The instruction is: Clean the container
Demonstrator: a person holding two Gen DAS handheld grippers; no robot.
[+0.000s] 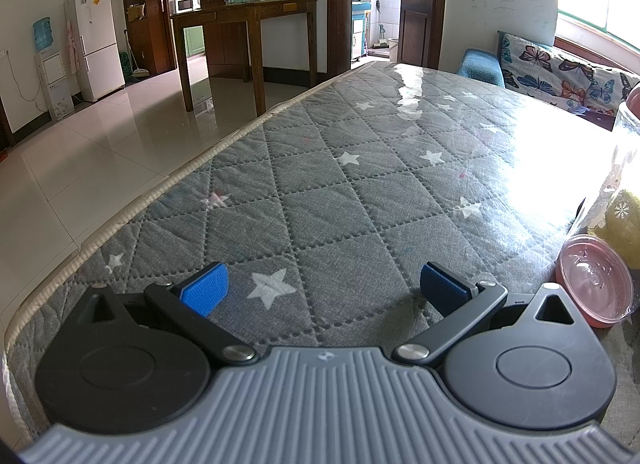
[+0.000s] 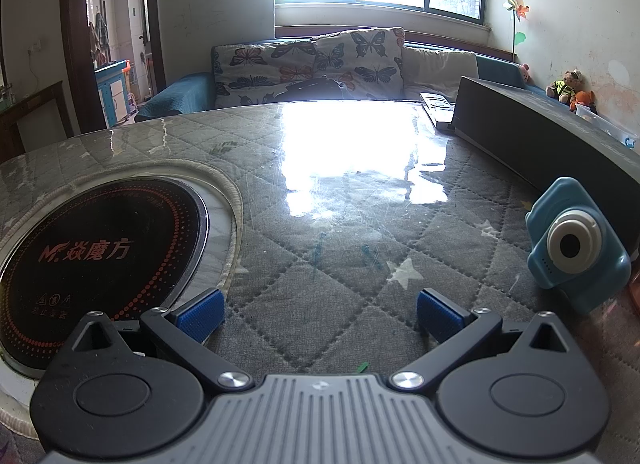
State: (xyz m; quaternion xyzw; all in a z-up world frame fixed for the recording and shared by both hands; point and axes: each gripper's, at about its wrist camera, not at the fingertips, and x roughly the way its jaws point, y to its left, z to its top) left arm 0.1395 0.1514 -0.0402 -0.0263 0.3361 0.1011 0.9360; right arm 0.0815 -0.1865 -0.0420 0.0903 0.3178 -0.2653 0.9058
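Starting out, you have nothing in hand; left gripper [image 1: 324, 288] and right gripper [image 2: 320, 316] both gape empty over the surface [image 1: 360, 192]; the container [image 1: 624, 168] stands far right, so swing left gripper rightward to it.

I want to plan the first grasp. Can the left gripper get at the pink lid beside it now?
Probably yes. The left gripper is open and empty, and the pink lid lies on the quilted table cover just to its right, with nothing between them; it must turn right first.
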